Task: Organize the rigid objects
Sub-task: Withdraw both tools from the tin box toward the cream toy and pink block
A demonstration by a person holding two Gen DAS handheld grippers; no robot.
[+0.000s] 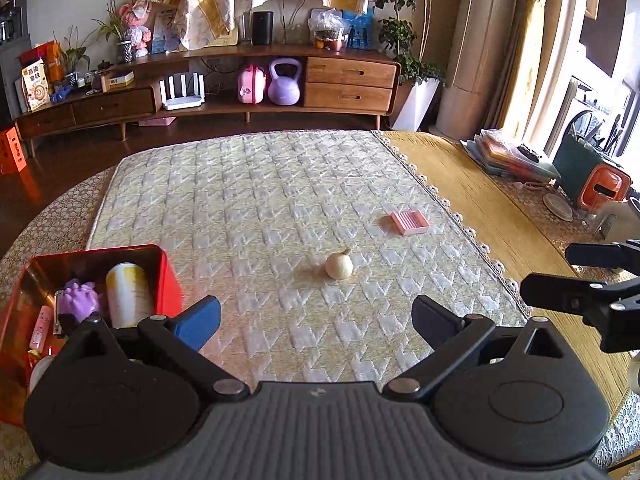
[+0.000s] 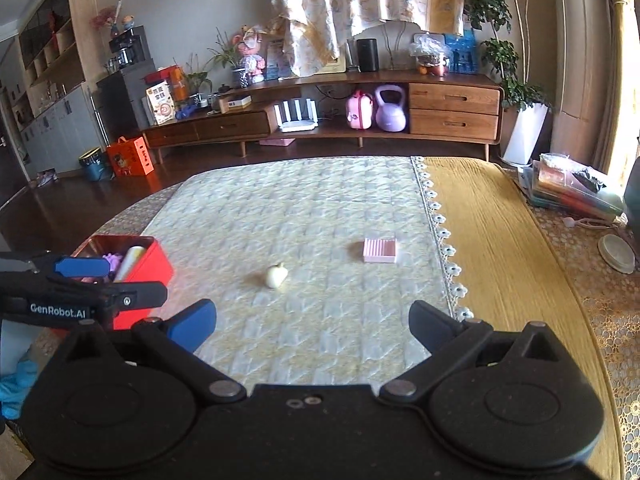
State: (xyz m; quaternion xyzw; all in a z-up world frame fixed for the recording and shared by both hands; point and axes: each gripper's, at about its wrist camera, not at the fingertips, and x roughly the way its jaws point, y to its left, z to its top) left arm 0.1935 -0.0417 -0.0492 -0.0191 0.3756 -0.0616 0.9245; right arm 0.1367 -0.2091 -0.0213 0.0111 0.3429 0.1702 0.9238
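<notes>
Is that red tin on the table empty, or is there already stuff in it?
Not empty. The open red tin holds a yellow-and-white can, a purple toy and a few smaller things I cannot identify.

Quilt (image 1: 248, 200) pale yellow-white, woven zigzag pattern, lace edge. Cloth (image 1: 472, 184) beside it mustard yellow. Tin (image 1: 160, 264) red, coppery inside; holds a purple toy (image 1: 80, 300) and a white-yellow can (image 1: 128, 292). Garlic (image 1: 339, 266) cream. Tray (image 1: 409, 222) pink, ribbed. Gripper pads (image 1: 198, 320) blue, bodies black.
</notes>
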